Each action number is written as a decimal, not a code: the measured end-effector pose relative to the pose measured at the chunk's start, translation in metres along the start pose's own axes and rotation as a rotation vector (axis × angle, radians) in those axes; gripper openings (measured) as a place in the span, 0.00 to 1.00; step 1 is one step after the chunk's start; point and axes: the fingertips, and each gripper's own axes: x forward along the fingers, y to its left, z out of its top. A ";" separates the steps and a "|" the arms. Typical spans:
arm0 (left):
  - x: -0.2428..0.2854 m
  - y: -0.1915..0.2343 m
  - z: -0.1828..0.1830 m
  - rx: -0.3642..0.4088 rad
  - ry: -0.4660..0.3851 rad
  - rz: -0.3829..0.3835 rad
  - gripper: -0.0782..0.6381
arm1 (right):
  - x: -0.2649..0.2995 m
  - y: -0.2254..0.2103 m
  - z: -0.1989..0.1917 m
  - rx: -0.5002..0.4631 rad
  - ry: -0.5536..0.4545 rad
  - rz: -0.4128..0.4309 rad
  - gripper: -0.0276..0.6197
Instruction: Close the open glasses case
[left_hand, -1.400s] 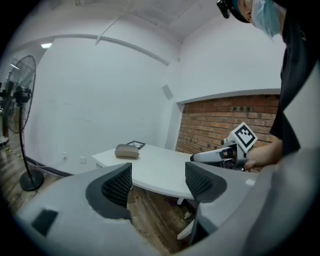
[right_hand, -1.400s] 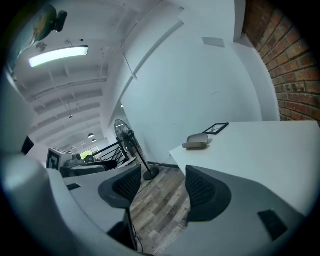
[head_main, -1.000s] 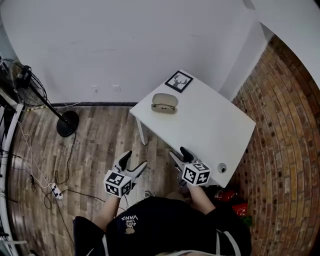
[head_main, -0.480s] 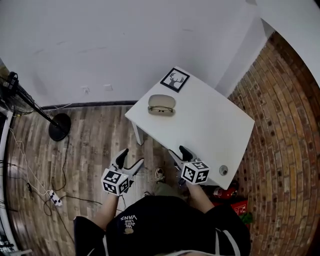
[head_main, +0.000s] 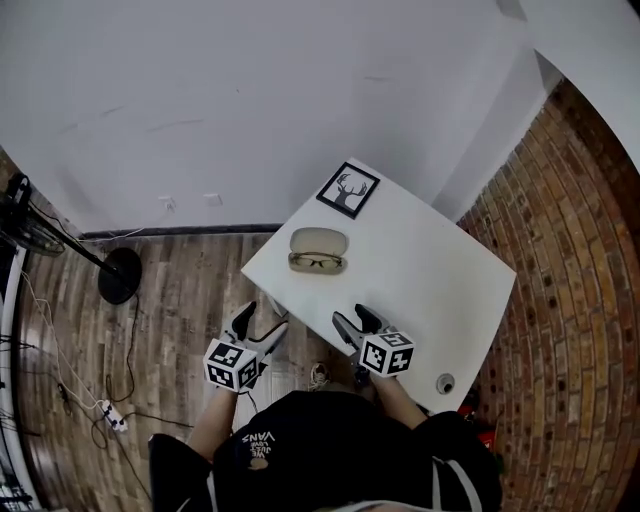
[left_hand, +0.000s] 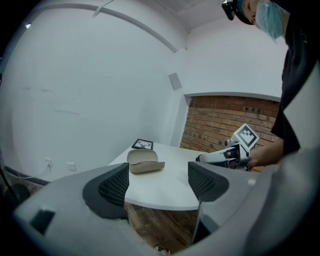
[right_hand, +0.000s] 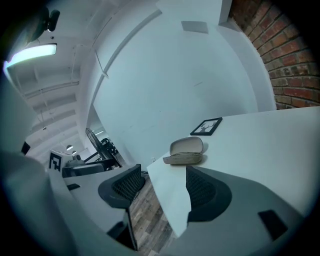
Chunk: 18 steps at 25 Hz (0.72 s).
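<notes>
Across the upper part of the head view runs a plain white wall (head_main: 250, 90), with wood-plank floor (head_main: 170, 290) at the left and a brick wall (head_main: 570, 250) down the right edge. A fan stand (head_main: 118, 275) sits on the floor at far left. A white tabletop (head_main: 430, 270) lies cornerwise in the middle of the frame, smooth and mostly bare, with a framed deer picture (head_main: 348, 189) at its upper corner.

Below centre, the left tool (head_main: 264, 318) hangs over the floor just off the tabletop's edge, and the right tool (head_main: 351, 316) is at its near edge. Both are released, jaws apart with nothing between them.

The glasses case (head_main: 318, 249) rests on the tabletop's upper left part, below the picture and well apart from both tools. Its lid stands raised and glasses (head_main: 318, 262) lie in the tray. It looks like a light, stiff clamshell, likely to skid on the slick surface. One tool should probably steady the tray while the other presses the lid's free rim down.
</notes>
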 end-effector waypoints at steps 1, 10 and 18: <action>0.009 0.003 0.003 -0.003 0.002 0.000 0.62 | 0.004 -0.005 0.002 0.002 0.008 0.003 0.45; 0.087 0.027 0.012 0.026 0.074 -0.053 0.66 | 0.046 -0.045 0.015 -0.008 0.093 0.018 0.44; 0.133 0.066 0.018 0.059 0.143 -0.181 0.67 | 0.086 -0.053 0.016 0.039 0.107 -0.068 0.44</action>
